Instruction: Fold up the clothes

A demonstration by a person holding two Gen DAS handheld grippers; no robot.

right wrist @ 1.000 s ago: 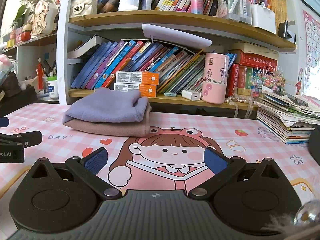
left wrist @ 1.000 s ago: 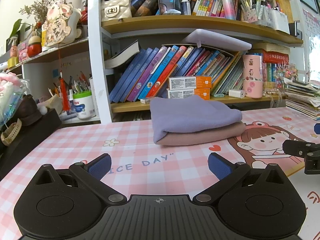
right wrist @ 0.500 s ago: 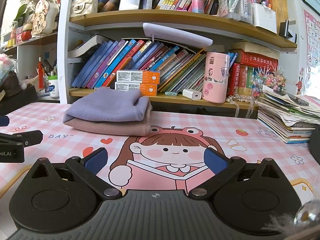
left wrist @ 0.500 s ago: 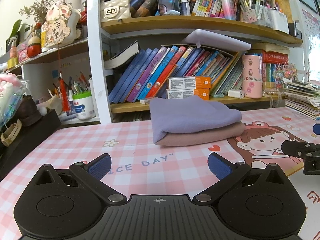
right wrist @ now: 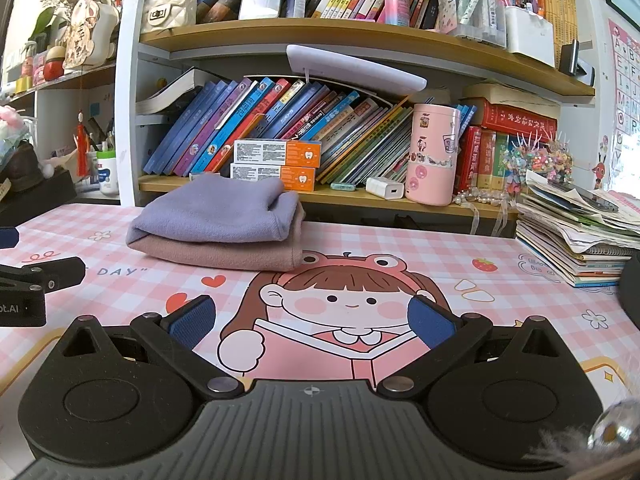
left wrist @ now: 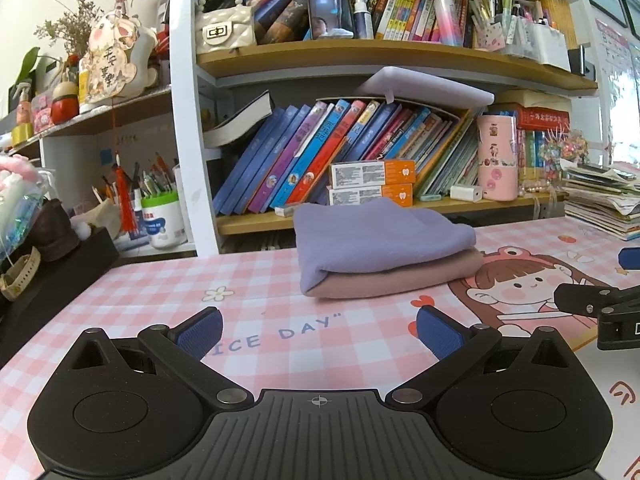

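Observation:
Two folded cloths lie stacked at the back of the desk: a lilac cloth [left wrist: 380, 236] [right wrist: 216, 212] on top of a dusty-pink cloth [left wrist: 404, 280] [right wrist: 224, 254]. My left gripper [left wrist: 318, 330] is open, low over the pink checked mat [left wrist: 160, 292], well short of the stack, with nothing between its blue pads. Over the cartoon girl print [right wrist: 332, 300] my right gripper [right wrist: 312, 322] is open and holds nothing. Each gripper's tip shows at the edge of the other's view.
A bookshelf [left wrist: 360, 48] full of books stands right behind the stack, with orange boxes [left wrist: 372, 184] and a pink tumbler [right wrist: 434, 156]. A pile of booklets [right wrist: 576, 240] sits at the right, a black box [left wrist: 52, 280] at the left.

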